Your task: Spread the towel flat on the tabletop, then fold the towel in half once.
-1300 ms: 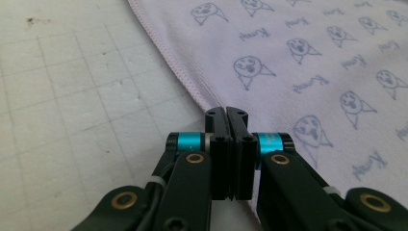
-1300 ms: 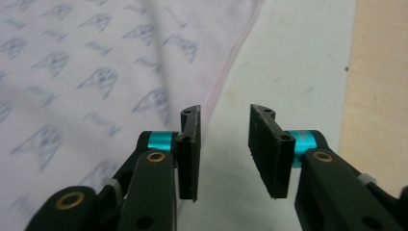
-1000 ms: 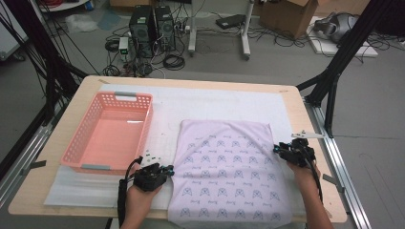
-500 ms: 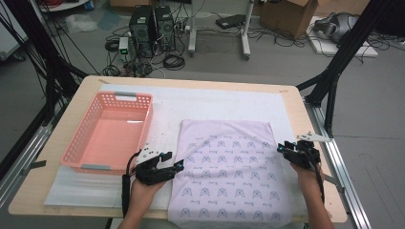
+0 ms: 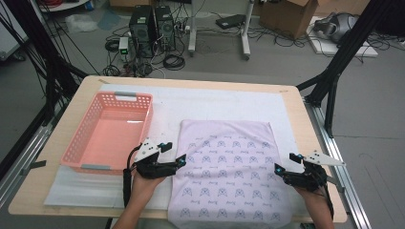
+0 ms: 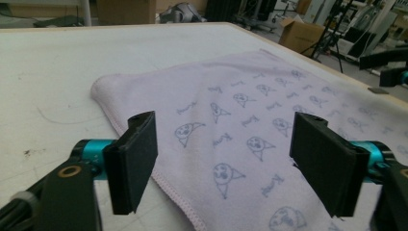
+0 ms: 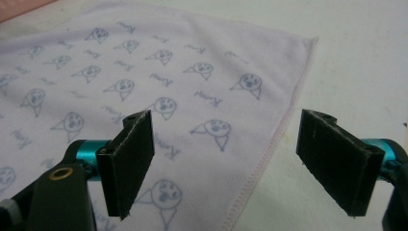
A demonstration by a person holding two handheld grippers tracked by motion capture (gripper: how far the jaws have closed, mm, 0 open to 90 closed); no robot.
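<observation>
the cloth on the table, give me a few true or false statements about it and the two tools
1. The cloth lies flat on the table, to the right of the pink basket. True.
2. The left tool is clamped on the cloth's edge. False: its jaws have just been opening and stand apart, with the edge below them, not pinched.
3. The right tool has open jaws at the cloth's right edge. True; they too have just been opening.
4. The cloth is plain white. False: it is pale lilac with a printed pattern of small faces.
5. Part of the cloth hangs in the basket. False: the basket holds nothing and the cloth lies beside it.
</observation>
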